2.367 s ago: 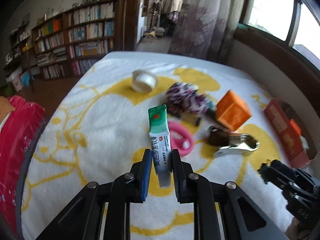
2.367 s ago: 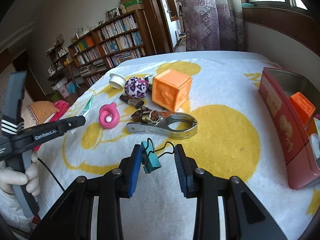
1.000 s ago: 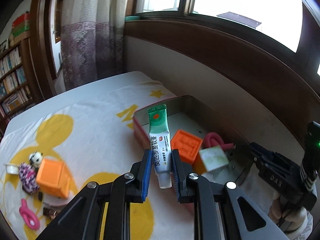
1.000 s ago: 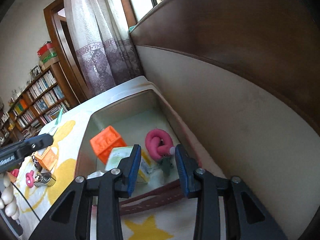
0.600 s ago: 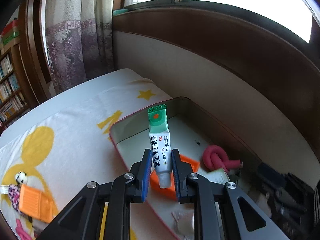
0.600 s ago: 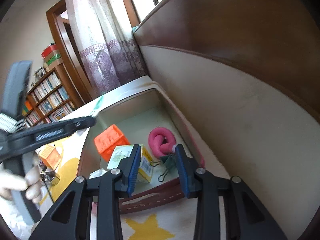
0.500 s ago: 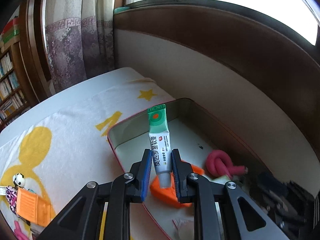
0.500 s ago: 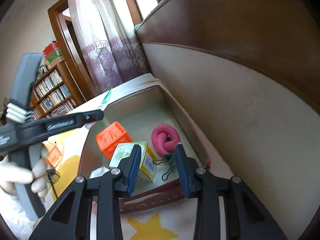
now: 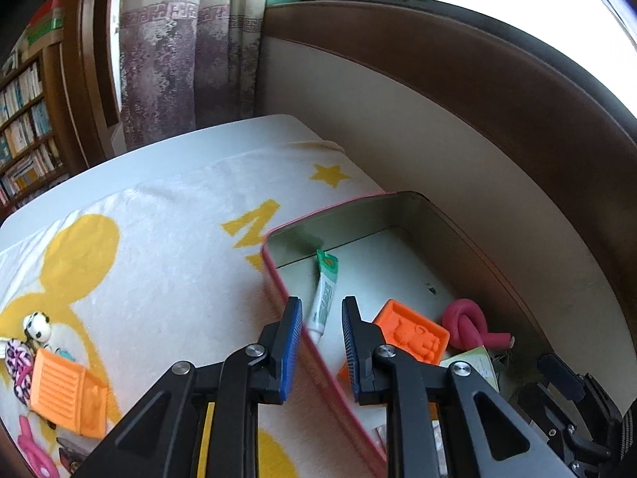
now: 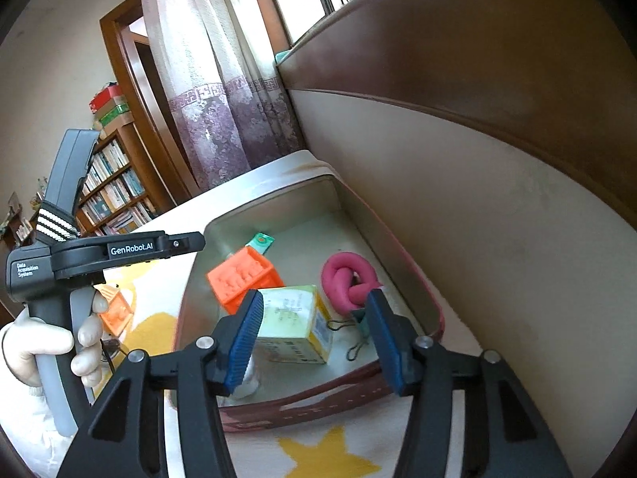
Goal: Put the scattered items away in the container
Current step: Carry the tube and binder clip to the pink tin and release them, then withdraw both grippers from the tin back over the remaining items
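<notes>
With both grippers' jaws opening over the tin [image 9: 469, 225], we count five things inside: one tube [image 9: 325, 292], one orange block [image 9: 414, 336], one pink knot [image 9: 466, 322], one box [image 10: 296, 322], one clip [image 10: 360, 324] (nothing pinched). Left gripper [image 9: 320, 352], right gripper [image 10: 314, 342].

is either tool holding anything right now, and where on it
Nothing is held. The left tool is opening, and the toothpaste tube lies loose in the tin. The right tool is opening, with the binder clip lying free below.
</notes>
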Tool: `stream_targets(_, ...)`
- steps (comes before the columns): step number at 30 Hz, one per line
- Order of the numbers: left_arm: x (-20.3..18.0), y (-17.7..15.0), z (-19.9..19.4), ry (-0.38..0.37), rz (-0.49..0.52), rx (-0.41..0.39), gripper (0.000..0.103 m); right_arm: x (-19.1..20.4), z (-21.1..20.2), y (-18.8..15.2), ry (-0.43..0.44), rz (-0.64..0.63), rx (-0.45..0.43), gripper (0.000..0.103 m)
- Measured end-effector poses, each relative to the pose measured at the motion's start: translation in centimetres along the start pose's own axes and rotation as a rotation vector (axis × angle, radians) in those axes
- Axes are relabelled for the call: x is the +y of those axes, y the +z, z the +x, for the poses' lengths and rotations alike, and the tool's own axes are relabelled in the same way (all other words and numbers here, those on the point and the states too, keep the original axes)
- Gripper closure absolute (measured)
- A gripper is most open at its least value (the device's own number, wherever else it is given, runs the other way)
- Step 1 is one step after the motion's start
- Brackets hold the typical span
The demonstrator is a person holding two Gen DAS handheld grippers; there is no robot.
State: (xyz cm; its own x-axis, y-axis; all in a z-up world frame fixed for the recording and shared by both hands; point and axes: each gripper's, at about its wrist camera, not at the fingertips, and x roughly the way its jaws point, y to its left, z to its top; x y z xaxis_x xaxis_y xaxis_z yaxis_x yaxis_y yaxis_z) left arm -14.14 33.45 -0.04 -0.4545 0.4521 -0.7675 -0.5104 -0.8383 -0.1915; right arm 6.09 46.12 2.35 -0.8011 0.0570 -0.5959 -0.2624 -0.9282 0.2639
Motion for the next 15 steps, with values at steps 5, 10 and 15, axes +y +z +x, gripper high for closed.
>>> stream_targets(5,1.8,-0.9,-2.7,0.070,-0.039,-0.102,0.012,1.7,-0.1,-0.2,0.022,-0.016,0.002,0.045)
stream_targets(10,4.4,-1.9,-4.2,0.084,-0.071,-0.093,0.012,4.0,-0.1,-0.6,0.057,-0.042,0.015,0.045)
stream_targets(15,7.5,-3.6,-6.7,0.114,-0.102,-0.104,0.012,7.2,0.1,-1.3,0.103,-0.085,0.035,0.045)
